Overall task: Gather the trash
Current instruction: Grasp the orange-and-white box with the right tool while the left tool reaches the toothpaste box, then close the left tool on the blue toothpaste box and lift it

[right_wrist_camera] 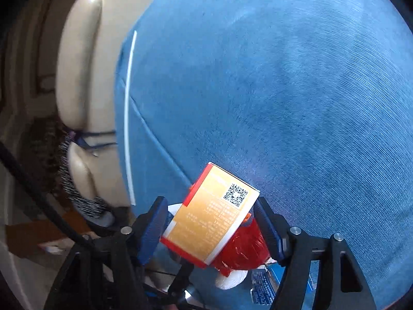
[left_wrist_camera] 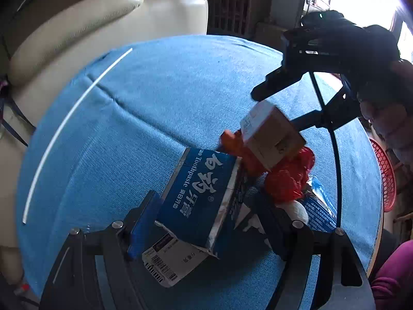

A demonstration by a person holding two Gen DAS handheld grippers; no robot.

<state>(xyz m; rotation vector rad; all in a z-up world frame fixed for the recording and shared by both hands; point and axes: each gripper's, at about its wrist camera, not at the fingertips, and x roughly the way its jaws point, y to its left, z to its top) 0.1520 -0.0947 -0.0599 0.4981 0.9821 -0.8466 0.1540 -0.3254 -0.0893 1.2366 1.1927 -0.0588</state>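
My left gripper (left_wrist_camera: 206,219) is shut on a blue toothpaste box (left_wrist_camera: 198,196), held just above the blue tablecloth (left_wrist_camera: 144,108). My right gripper (right_wrist_camera: 210,222) is shut on a small orange and white box (right_wrist_camera: 214,217), tilted; the same box (left_wrist_camera: 271,134) shows in the left wrist view, held by the right gripper (left_wrist_camera: 277,103) above a trash pile. The pile holds a crumpled red plastic wrapper (left_wrist_camera: 286,178), a white wad (left_wrist_camera: 299,210) and a blue packet (left_wrist_camera: 317,211). The red wrapper (right_wrist_camera: 242,250) and white wad (right_wrist_camera: 231,279) lie under the box in the right wrist view.
A cream leather sofa (left_wrist_camera: 77,33) runs along the table's far left side. A red mesh basket (left_wrist_camera: 386,175) sits off the table's right edge. A white line (left_wrist_camera: 67,118) runs along the cloth. The person's magenta sleeve (left_wrist_camera: 395,279) is at the lower right.
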